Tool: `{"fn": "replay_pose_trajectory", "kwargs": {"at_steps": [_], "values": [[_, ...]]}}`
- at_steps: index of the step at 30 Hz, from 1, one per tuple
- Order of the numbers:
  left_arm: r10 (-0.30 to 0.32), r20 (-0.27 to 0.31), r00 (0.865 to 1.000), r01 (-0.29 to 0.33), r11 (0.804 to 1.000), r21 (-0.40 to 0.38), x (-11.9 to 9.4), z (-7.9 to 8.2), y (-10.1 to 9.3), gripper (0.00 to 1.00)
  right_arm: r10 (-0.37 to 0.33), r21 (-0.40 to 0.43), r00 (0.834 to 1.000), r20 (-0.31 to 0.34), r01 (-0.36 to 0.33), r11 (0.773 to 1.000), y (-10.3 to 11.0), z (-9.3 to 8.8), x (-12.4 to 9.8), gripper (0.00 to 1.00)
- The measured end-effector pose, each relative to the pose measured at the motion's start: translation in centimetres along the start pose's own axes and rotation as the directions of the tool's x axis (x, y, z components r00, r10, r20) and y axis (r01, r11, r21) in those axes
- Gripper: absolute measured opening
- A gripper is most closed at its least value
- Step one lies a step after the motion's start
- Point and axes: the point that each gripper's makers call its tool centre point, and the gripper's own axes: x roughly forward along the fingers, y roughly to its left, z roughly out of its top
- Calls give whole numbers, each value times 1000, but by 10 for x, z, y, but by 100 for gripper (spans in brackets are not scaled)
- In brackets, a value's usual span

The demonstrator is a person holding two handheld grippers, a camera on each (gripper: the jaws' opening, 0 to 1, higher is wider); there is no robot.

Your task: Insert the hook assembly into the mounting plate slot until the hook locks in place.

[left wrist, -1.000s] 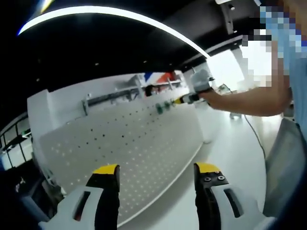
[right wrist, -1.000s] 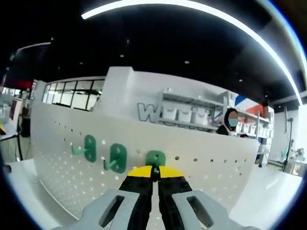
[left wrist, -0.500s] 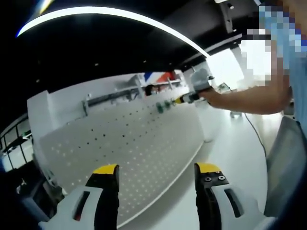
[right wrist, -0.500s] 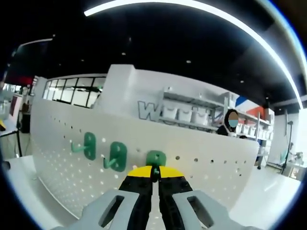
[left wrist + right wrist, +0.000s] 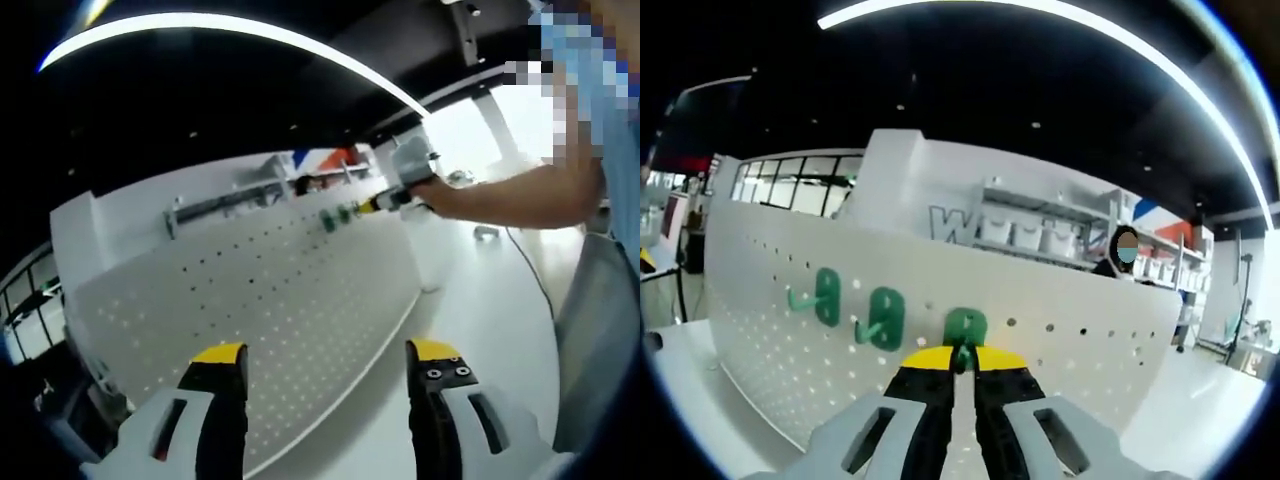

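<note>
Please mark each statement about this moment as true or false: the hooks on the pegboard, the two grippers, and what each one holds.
1. Three green hooks sit on the white pegboard. True: the left hook, the middle hook and the third hook.
2. The right gripper is open and holds nothing. False: its jaws are shut on the third hook's stem.
3. The left gripper is open and holds nothing. True.
4. The left gripper is pressed against the pegboard's top edge. False: it hangs back from the board, touching nothing.
5. The hooks are red. False: they are green.
</note>
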Motion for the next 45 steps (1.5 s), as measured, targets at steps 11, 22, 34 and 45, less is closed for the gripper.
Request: {"fn": "replay_pose_trajectory", "kwargs": {"at_steps": [11, 22, 34, 45], "values": [[-13, -9, 1000, 13, 1000, 16, 3, -5, 3, 66, -1, 11, 1000, -7, 1, 1000, -4, -6, -14, 14], [-22, -23, 1000, 22, 1000, 20, 3, -9, 1, 66, 3, -7, 1000, 2, -3, 1000, -5, -5, -33, 22], [-38, -23, 999, 38, 999, 21, 4, -11, -8, 65, 18, -37, 1000, 23, -17, 999, 6, 5, -55, 24], [-65, -33, 997, 66, 998, 5, 8, -22, -22, 63, 22, -46, 999, 47, -20, 999, 9, 17, -81, 26]]}}
